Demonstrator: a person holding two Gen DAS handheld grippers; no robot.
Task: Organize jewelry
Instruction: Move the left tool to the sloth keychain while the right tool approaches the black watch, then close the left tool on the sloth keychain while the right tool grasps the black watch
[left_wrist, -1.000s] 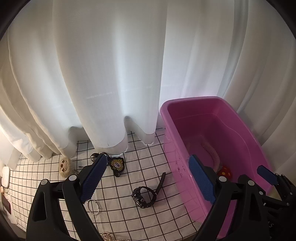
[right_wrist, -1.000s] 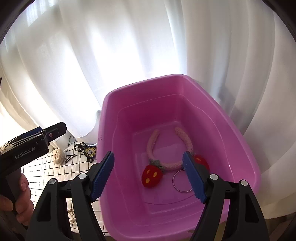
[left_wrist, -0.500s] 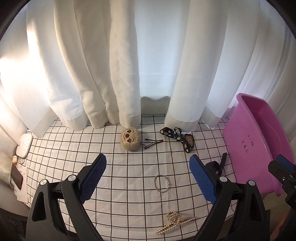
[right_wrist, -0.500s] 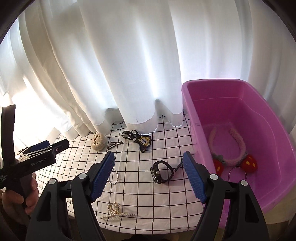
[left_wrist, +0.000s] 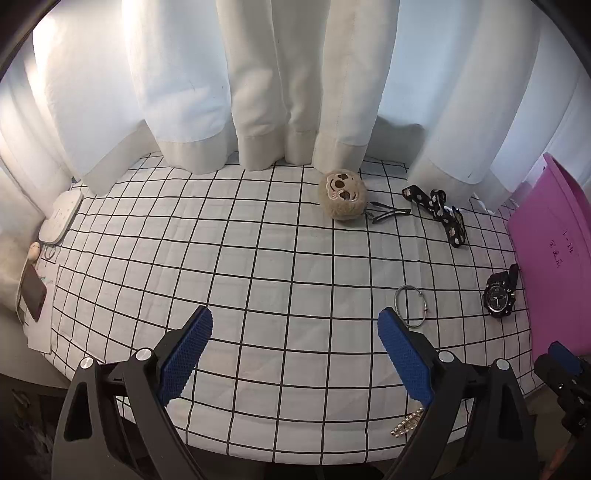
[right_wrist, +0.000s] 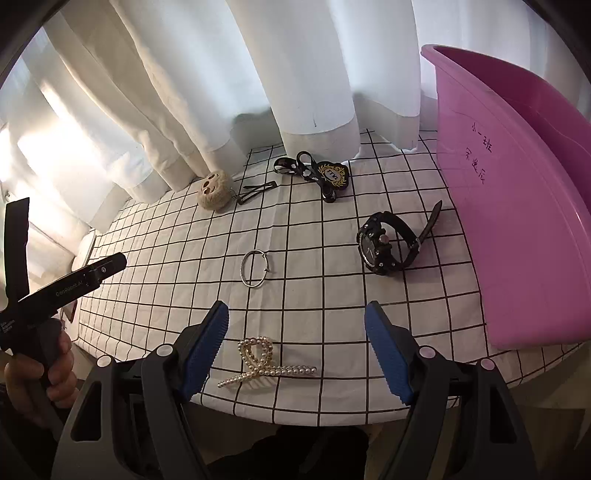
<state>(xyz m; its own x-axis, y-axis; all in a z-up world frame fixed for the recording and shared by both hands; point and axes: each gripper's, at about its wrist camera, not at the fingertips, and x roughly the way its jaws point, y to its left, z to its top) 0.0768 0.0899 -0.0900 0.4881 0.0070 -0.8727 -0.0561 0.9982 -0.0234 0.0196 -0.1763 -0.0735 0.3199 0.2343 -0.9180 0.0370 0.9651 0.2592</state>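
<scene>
While white curtains (left_wrist: 258, 92) are hanging in folds along the far edge, the table (left_wrist: 240, 258) is lying under a white cloth ruled with a black grid, and daylight is glowing through the fabric behind it. A pink plastic tub (right_wrist: 517, 206) with handwritten characters on its side wall is standing at the right end of the table. At the left edge, a white flat device (left_wrist: 61, 218) and a dark phone (left_wrist: 32, 291) are resting near the curtain. Jewelry is lying scattered across the cloth: a thin silver bangle (right_wrist: 254, 268) is sitting near the middle, a chunky black wristwatch (right_wrist: 388, 243) is lying on its side just beside the tub with its strap trailing toward the wall, and a pearl-studded hair claw (right_wrist: 264, 363) is resting close to the near edge. Farther back, a fuzzy beige round charm (right_wrist: 215, 189) with a stitched face is lying by the curtain hem, touching a slim black hair clip (right_wrist: 256, 191), and a black patterned bow with a crest badge (right_wrist: 319, 173) is lying to its right. The left hand-held gripper (left_wrist: 295, 354) is hovering over bare cloth with its blue-padded fingers spread wide and holding nothing. The right hand-held gripper (right_wrist: 297, 350) is hanging above the hair claw, its fingers likewise standing wide apart and empty.
</scene>
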